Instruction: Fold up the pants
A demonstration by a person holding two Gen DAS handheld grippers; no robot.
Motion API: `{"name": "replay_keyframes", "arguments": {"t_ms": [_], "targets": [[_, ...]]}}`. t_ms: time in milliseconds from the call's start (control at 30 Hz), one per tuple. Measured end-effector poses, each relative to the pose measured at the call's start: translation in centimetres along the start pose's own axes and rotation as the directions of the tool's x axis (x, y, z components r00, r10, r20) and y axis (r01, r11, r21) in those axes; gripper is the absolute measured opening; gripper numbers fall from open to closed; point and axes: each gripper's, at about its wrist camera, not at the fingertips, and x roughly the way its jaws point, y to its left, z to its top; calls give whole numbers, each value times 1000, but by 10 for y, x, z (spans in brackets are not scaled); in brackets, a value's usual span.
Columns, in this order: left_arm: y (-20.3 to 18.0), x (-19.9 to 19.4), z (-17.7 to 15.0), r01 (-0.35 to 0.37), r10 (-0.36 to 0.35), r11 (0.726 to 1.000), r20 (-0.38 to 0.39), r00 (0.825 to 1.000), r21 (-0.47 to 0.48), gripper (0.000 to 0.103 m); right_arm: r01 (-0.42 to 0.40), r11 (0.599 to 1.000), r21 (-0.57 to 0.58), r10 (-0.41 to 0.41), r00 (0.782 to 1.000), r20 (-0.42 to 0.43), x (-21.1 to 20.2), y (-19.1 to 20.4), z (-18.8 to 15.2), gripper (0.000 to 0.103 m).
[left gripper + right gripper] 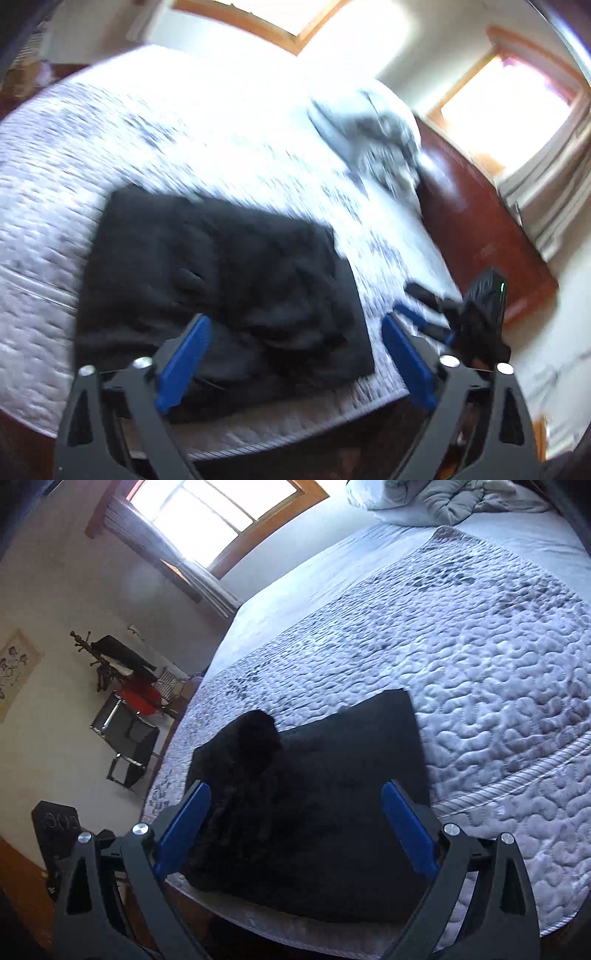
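The black pants [221, 277] lie as a folded rectangle on the quilted bed [55, 184], close to its near edge. My left gripper [295, 321] hangs open just above their near side, blue pads wide apart and holding nothing. Off the bed's corner to the right is my right gripper [428, 310]. In the right wrist view, the pants [343, 775] show a rumpled hump at their left end. My right gripper [295, 790] is open over them with nothing between its fingers.
A crumpled grey duvet [454, 498] is heaped at the head of the bed [480, 646]. Red-brown wooden floor [480, 221] runs along the bed's side below a bright window [506, 103]. A coat stand and a chair with red cloth [140, 698] stand by the wall.
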Motion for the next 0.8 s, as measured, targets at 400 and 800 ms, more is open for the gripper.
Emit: {"name": "replay_keyframes", "arguments": {"t_ms": [400, 800], "targets": [[122, 8, -7, -244, 230, 946, -87, 969, -215, 98, -167, 971, 173, 204, 952, -228, 85, 14, -7, 95], [125, 10, -27, -237, 204, 941, -156, 967, -242, 99, -247, 938, 243, 309, 914, -264, 118, 14, -9, 95]]}}
